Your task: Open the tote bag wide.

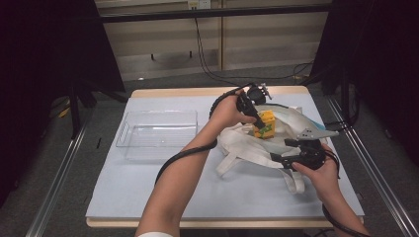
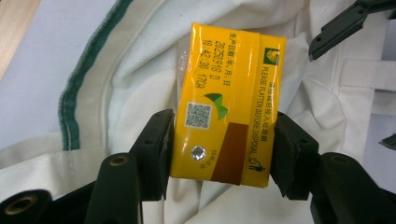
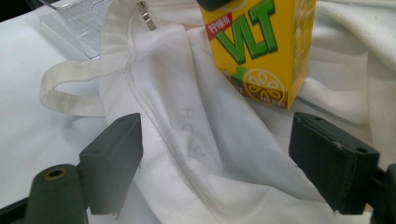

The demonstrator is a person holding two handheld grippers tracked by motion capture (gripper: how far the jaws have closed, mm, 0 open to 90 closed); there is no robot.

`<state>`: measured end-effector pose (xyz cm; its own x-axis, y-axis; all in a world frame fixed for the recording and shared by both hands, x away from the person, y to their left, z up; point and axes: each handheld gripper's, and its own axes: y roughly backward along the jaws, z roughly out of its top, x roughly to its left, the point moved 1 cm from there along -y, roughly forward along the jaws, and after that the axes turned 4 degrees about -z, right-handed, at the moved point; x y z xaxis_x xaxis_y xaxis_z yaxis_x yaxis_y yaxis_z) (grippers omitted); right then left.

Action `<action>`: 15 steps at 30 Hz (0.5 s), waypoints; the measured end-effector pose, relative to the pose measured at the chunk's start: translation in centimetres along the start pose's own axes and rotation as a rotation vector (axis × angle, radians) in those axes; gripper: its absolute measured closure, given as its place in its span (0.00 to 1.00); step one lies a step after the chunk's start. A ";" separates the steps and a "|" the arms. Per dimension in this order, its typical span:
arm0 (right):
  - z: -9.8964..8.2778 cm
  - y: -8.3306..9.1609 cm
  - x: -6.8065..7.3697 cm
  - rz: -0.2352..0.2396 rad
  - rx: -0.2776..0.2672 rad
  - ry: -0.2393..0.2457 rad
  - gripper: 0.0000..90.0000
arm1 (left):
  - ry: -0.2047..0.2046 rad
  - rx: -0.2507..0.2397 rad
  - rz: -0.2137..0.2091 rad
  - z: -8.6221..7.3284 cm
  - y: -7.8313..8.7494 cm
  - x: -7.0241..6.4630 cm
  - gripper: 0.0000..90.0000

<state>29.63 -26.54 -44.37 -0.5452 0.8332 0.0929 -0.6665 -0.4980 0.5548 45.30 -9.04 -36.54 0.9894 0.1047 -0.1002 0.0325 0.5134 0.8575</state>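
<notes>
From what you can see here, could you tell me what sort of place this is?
Probably a lab or recording station, not a home: one table under a white cover, dark curtains on both sides, a metal frame rail around it, and cables hanging down the back wall.

Lab-type recording station, not home. Wooden tabletop (image 1: pixel 148 93) under pale blue sheet (image 1: pixel 148 197), set between metal rails (image 1: pixel 59 173) on grey carpet floor (image 1: pixel 163 81). Dark curtains (image 1: pixel 44 59) both sides. Black cables (image 1: pixel 202 54) hang from wall outlet (image 1: pixel 198 4). Cabled hand-held gripper (image 1: pixel 258 123) in use.
</notes>
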 end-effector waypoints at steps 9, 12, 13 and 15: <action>0.0 -0.3 0.2 0.012 0.012 0.003 0.13 | 0.010 0.021 0.005 -0.3 1.4 0.0 0.55; 0.0 -0.4 0.3 0.014 0.012 0.004 0.13 | 0.017 0.020 0.008 -0.3 1.8 0.1 0.55; 0.0 -0.4 0.3 0.014 0.011 0.002 0.12 | 0.019 0.021 0.008 -0.3 1.9 0.1 0.55; 0.0 -0.4 0.3 0.016 0.012 0.002 0.12 | 0.022 0.023 0.009 -0.2 2.2 0.0 0.55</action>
<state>29.72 -26.05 -44.57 -0.5566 0.8247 0.1006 -0.6515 -0.5084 0.5631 45.37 -7.72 -34.77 0.9864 0.1278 -0.1035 0.0275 0.4925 0.8699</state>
